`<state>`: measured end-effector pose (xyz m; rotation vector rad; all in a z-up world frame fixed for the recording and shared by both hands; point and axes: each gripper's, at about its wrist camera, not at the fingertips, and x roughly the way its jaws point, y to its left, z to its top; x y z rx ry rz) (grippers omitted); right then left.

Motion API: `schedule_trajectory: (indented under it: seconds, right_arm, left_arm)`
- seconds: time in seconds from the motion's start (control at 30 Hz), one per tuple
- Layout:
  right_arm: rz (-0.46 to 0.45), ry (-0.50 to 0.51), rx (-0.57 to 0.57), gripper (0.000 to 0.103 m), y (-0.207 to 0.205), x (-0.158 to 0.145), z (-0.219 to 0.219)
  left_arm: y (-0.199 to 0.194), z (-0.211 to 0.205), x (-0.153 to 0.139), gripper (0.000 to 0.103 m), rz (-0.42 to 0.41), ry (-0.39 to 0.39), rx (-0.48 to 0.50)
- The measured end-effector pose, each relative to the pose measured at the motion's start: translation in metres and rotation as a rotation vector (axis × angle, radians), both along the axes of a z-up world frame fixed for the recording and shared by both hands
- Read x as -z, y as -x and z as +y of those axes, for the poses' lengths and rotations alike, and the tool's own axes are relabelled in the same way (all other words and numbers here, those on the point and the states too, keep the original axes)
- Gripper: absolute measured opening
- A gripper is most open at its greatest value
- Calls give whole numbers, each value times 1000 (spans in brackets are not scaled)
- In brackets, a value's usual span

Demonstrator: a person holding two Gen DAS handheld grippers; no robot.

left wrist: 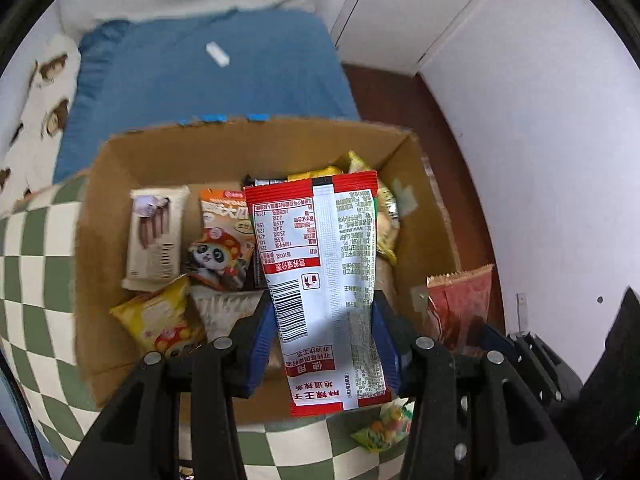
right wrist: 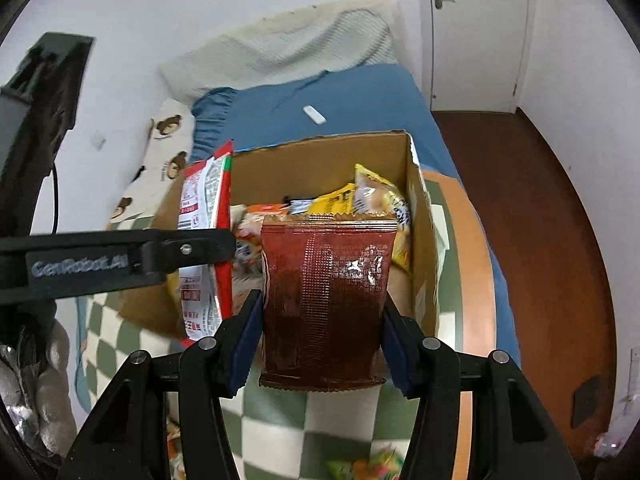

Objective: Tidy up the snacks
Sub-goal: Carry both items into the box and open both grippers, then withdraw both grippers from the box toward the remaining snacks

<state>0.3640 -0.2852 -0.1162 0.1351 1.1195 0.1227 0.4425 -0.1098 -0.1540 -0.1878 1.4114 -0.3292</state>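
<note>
Above the open cardboard box (left wrist: pixel 248 148) of snacks on the checkered bed cover (left wrist: pixel 36 248), the left gripper (left wrist: pixel 324 336) pinches a red-and-white packet (left wrist: pixel 320 280) while the right gripper (right wrist: pixel 322 336) pinches a dark red foil packet (right wrist: pixel 324 300)

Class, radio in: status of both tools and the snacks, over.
Left tool shut on red-and-white snack packet. Right tool shut on dark red foil packet. Brown cardboard box below, nothing blocking it.

White walls (right wrist: pixel 120 32) and a white door (right wrist: pixel 476 40) at upper right, reddish-brown floor (right wrist: pixel 560 220) on the right, blue-sheeted bed (right wrist: pixel 352 96) centre, green-checked blanket (left wrist: pixel 36 240) lower left.
</note>
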Motion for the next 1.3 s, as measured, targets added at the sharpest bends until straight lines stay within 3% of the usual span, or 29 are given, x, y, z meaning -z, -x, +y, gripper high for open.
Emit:
schedule_trajectory:
  seconds: [0.17,0.33,0.4,0.47,0.53,0.63,0.77,0.9,1.0,1.3]
  right_arm:
    - [61,4,27,57,-26,28,-13]
    - [105,-11,44,58,-26,48,-22]
    - [127,-9,47,65,-25,53,-23]
    - [132,-11,44,71,-25,53,-23]
    - [137,-6,40,74,-26,52,-23]
    - [139,-1,37,78,-23,45,-20]
    - [143,3,32,88,-20,44,-14]
    - [134,34,37,97,-16,39,-8]
    - [128,47,42,97,-14,39,-7]
    - [84,65,54,97,-2,28,-1]
  left_arm:
    - [-22,-9,41,44,101,-18,-9]
    - [-25,-16,59,45,163,-21,1]
    - [-24,-17,61,46,169,-21,7]
    - [-21,-20,61,53,162,-43,19]
    - [-21,-19,59,77,151,-40,19]
    - [-18,-16,53,93,118,-44,31]
    - [-17,-9,38,95,78,-63,20]
    - [-13,15,24,95,-20,-117,-11]
    - [-4,31,17,95,-80,-158,-44]
    - [22,55,16,95,-154,-217,-95]
